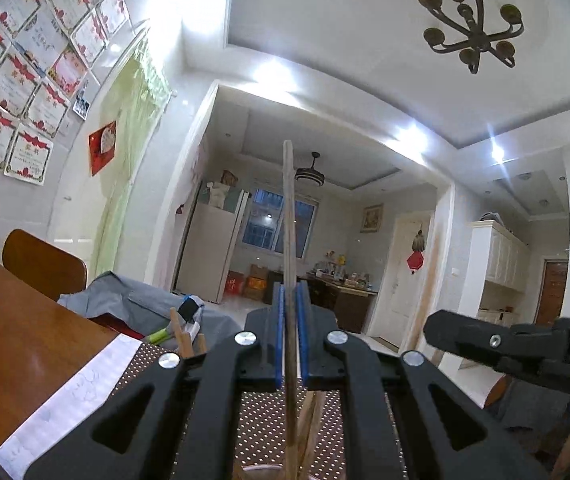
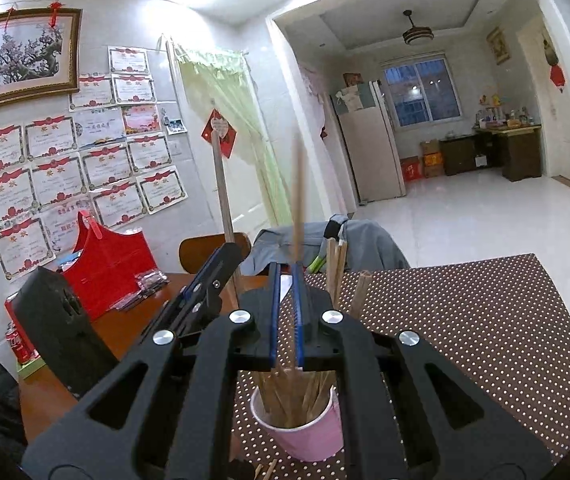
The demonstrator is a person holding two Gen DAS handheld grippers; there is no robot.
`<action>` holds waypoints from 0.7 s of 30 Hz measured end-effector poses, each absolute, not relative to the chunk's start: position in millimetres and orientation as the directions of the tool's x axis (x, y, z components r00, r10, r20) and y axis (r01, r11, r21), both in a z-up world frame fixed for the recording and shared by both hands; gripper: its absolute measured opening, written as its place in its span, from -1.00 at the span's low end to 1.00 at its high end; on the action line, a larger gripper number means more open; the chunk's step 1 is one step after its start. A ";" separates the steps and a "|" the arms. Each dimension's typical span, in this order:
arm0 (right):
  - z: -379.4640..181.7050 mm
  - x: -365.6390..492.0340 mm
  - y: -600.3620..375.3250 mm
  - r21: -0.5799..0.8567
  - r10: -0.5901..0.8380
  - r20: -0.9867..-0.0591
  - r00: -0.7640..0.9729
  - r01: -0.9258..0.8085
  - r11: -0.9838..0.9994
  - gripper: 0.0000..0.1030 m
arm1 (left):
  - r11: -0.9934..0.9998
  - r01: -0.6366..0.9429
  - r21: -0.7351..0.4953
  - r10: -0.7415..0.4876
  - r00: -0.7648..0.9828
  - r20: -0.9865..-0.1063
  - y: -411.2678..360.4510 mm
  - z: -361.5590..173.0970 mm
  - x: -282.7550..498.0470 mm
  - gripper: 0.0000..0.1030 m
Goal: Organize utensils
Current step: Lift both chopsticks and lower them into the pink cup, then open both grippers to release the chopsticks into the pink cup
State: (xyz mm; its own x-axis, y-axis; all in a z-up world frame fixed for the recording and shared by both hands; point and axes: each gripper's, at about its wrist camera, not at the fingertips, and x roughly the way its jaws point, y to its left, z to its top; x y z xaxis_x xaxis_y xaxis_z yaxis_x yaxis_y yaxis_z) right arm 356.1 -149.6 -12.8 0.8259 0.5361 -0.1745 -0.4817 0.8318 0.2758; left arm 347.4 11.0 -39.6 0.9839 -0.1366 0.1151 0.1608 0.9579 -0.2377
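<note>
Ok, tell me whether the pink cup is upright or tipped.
Upright. In the right wrist view the pink cup stands on the dotted mat, mouth up, with chopsticks standing in it.

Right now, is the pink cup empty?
No, the pink cup under the right gripper holds many chopsticks.

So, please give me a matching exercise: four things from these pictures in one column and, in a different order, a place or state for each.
Things:
1. pink paper cup
2. red basket
3. grey jacket
4. left gripper

Places or states:
A. draped over a chair back
B. shut on one upright wooden chopstick
C. on the dotted brown mat, full of chopsticks
D. on the bare wooden table, by the wall

Pairs: 1-C, 2-D, 3-A, 4-B
</note>
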 end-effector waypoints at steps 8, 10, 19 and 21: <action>-16.7 360.7 -146.2 0.290 0.545 -0.193 0.816 -0.483 0.826 -0.88 | 0.965 0.139 -0.221 -0.127 0.990 0.065 9.3 -55.7 357.8 -0.88; -20.3 362.0 -145.3 0.295 0.548 -0.208 0.811 -0.482 0.825 -0.88 | 0.968 0.134 -0.211 -0.124 0.991 0.060 9.0 -58.2 356.3 -0.88; -35.9 361.3 -147.6 0.317 0.540 -0.244 0.806 -0.460 0.829 -0.88 | 0.979 0.099 -0.180 -0.080 0.991 0.108 4.7 -58.4 352.8 -0.88; -38.1 362.6 -147.2 0.317 0.535 -0.251 0.807 -0.453 0.833 -0.88 | 0.978 0.098 -0.183 -0.078 0.991 0.109 3.6 -59.4 352.6 -0.88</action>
State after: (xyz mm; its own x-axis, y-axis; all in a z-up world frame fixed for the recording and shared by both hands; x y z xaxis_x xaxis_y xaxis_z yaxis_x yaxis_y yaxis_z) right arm 362.6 -147.2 -38.1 0.8069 0.5347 -0.2511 -0.4534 0.8330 0.3170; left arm 352.6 3.6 -59.4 0.9909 -0.0784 0.1093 0.0976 0.9782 -0.1833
